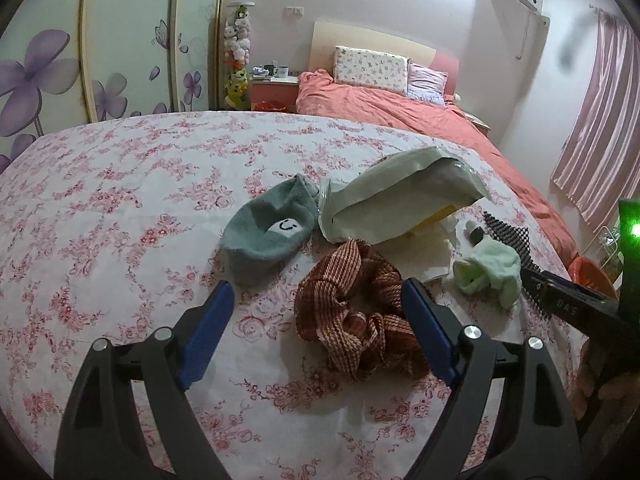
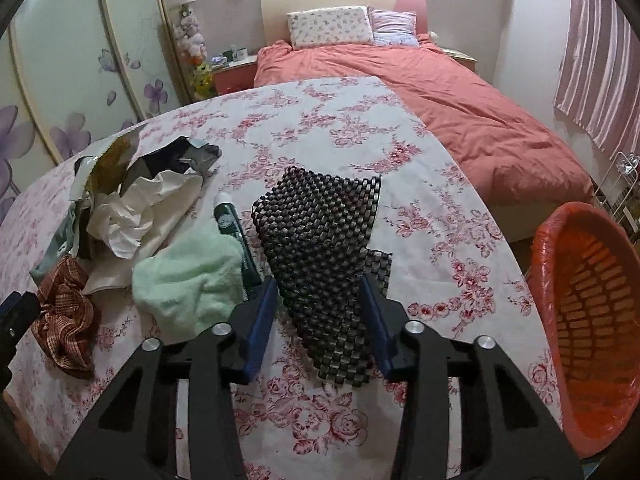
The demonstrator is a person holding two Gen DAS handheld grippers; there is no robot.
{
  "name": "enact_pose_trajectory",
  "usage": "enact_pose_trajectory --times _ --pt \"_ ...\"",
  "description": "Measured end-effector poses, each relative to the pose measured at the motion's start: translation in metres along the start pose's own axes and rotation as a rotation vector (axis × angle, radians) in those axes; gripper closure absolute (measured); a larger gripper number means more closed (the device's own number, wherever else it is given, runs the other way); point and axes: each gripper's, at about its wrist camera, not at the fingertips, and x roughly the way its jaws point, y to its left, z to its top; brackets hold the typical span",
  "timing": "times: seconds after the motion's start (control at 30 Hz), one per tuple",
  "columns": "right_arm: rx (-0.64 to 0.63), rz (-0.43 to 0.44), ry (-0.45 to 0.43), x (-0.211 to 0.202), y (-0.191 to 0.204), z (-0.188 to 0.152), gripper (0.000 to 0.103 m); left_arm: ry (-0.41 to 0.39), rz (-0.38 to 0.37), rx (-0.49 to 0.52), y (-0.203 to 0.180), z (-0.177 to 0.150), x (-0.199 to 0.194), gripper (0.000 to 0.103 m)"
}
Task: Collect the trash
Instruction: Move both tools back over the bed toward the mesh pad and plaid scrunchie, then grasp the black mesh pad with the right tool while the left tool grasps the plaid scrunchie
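Right gripper [image 2: 316,316] fingers apart, straddling black mesh mat [image 2: 320,232] | left gripper [image 1: 320,328] wide, empty

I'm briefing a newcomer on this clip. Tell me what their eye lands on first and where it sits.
First comes the heap on the floral cloth: a torn pale mailer bag, crumpled paper, a rust plaid scrunchie between the open left gripper fingers. The dark woven mat lies before the open right gripper. At the right edge stands an orange basket.
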Motion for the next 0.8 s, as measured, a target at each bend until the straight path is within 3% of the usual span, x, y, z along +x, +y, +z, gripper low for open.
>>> enact_pose_trajectory --times 0.3,0.47,0.7,0.77,0.8 --pt "0.029 0.013 -0.021 -0.003 -0.005 0.000 0.083 0.040 -0.013 -0.016 0.003 -0.003 0.011 0.027" --pt "0.025 0.007 -0.019 -0.002 -0.004 0.001 0.083 0.053 -0.018 -0.033 0.005 -0.003 0.014 0.028" --pt "-0.010 -0.023 -0.001 0.003 0.002 0.005 0.073 0.066 -0.025 -0.032 0.002 -0.005 0.016 0.033" --pt "0.000 -0.013 -0.004 0.003 0.000 0.004 0.077 0.068 -0.027 -0.031 0.002 -0.005 0.016 0.034" --pt "0.006 -0.011 -0.009 0.001 -0.001 0.004 0.084 0.069 -0.029 -0.031 0.002 -0.005 0.016 0.035"
